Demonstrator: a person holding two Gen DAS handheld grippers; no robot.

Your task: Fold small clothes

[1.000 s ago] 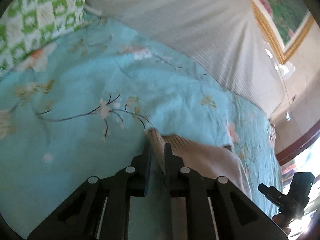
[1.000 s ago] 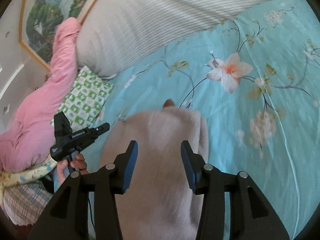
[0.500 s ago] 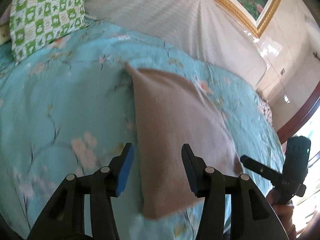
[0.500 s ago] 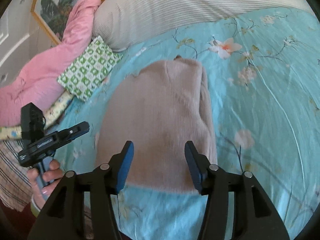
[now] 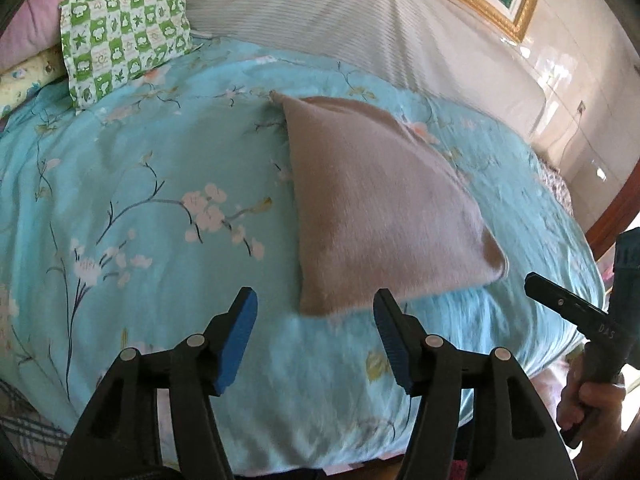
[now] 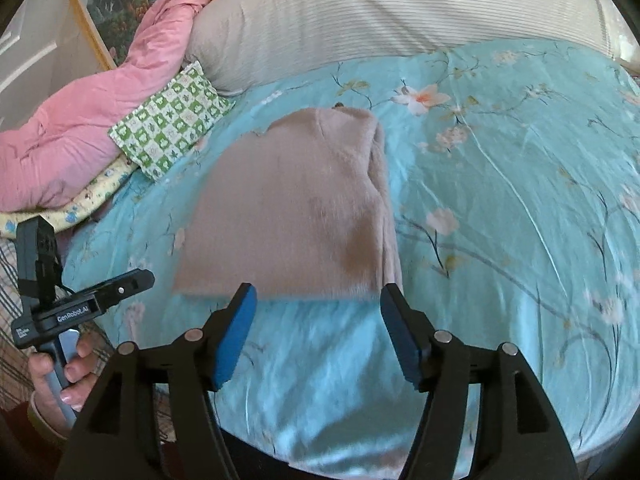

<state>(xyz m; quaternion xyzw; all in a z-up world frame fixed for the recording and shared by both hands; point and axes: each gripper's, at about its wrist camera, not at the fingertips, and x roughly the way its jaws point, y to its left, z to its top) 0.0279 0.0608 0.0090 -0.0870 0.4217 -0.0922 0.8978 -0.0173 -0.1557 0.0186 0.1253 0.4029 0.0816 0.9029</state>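
The left gripper [image 5: 314,334] has its jaws spread and opening wider, with nothing between the blue pads [image 5: 236,338] but bare bedspread; the near left corner of the sweater [image 5: 372,200] lies just beyond the tips, not touched. The right gripper [image 6: 316,330] is the same: jaws parted and opening, empty, with the sweater's near edge [image 6: 280,294] just past the pads and free of them.

The beige sweater lies flat on the turquoise flowered bedspread [image 6: 500,200], near the middle of the bed. It looks like a narrow upright panel, with a doubled layer showing along its right side, the collar end away from the camera and the hem end towards the grippers. Farther off are a green checked pillow [image 5: 124,36], a pink quilt [image 6: 92,120] and a striped bolster [image 6: 380,12] along the head of the bed.

Judging by this, a fold is laid down and let go, and the sweater is partway done. The next move likely calls for both grippers to take the two near corners of the hem, pinch through all layers, and carry them up to the collar together so the panel halves without skewing
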